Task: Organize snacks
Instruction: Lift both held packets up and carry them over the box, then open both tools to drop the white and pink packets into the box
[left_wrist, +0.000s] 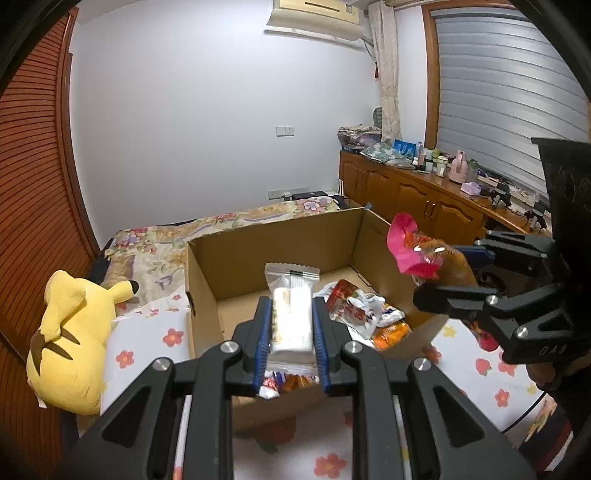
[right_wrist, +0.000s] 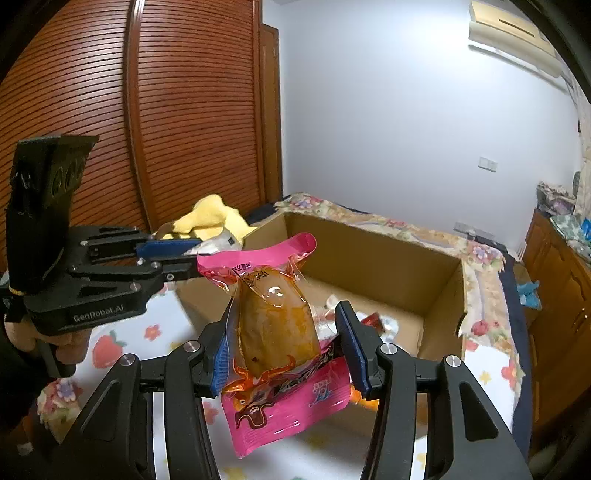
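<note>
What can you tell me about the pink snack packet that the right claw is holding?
The pink snack packet is glossy plastic with a clear window over a brownish-orange piece of food. Its bottom part is pink with dark and orange print; its top edge is pink and curled. It stands roughly upright, slightly tilted, pinched at its sides between the blue pads of the right claw. It hangs in the air in front of the open cardboard box, touching nothing else.

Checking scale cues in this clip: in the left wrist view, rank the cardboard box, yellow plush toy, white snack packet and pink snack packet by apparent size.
1. cardboard box
2. yellow plush toy
3. white snack packet, though it sits nearest the camera, so its true rank is unsure
4. pink snack packet, partly hidden by the right tool
</note>
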